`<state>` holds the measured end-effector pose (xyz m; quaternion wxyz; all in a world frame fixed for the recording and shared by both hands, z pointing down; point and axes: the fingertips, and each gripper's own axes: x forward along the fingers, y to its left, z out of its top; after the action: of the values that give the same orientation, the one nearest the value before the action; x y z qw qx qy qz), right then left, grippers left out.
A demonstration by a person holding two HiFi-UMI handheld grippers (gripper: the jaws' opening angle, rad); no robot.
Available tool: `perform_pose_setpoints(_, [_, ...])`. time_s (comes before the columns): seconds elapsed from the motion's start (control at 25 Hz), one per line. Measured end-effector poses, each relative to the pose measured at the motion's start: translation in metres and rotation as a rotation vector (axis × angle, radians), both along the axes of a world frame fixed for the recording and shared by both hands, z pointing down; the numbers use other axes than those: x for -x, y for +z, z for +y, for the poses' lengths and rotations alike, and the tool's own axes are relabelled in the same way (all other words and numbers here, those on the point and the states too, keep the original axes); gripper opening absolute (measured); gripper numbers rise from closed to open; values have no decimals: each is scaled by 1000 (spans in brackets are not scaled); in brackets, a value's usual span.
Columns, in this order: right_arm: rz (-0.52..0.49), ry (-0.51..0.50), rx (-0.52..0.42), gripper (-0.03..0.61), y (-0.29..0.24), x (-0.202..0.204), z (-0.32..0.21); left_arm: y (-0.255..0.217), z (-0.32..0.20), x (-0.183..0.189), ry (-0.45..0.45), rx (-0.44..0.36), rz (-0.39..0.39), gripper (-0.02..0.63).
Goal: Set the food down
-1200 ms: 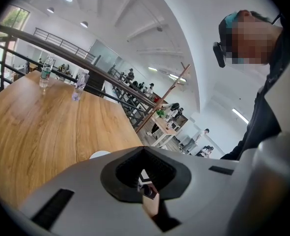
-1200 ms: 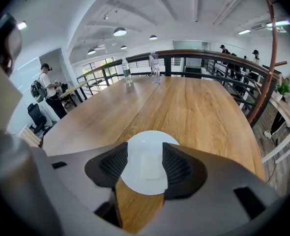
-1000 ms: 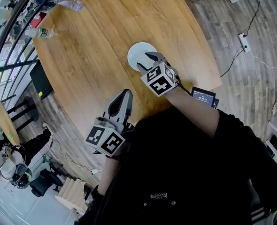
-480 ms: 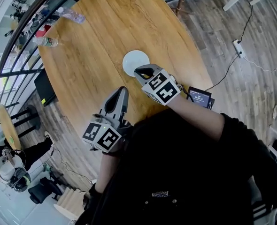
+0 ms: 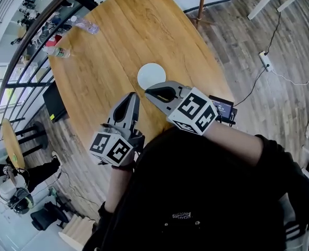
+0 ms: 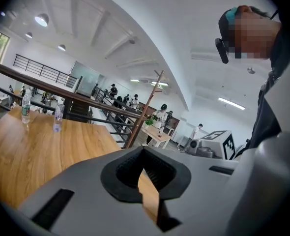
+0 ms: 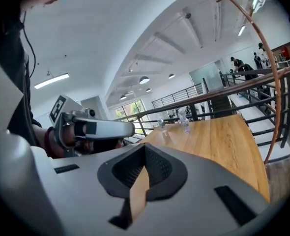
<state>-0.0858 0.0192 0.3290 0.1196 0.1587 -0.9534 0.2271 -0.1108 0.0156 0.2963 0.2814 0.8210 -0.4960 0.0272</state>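
Apparently the setting-down is finishing or done. The right hand-held gripper (image 5: 149,91) is hanging over the near edge of the round wooden table (image 5: 118,30), its jaws pressing together on nothing. The left hand-held gripper (image 5: 133,97) is hovering just beside it, likewise closed and empty. Just beyond their tips a small round white plate (image 5: 151,75) is sitting on the table, nearer the near edge than the far one. No food is showing in either gripper, and I cannot make any out on the plate, which is looking plain white from above. Judging by that, little is remaining beyond drawing both grippers clear.
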Motion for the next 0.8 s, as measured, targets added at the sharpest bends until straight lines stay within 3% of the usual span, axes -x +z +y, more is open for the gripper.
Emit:
perform_pose_setpoints(0.36, [-61, -25, -87, 17, -31, 2, 0, -9, 0, -9, 2, -32, -30, 0])
perform_pose_setpoints(0.8, [-66, -70, -104, 15, -35, 9, 2, -9, -1, -3, -32, -31, -31, 0])
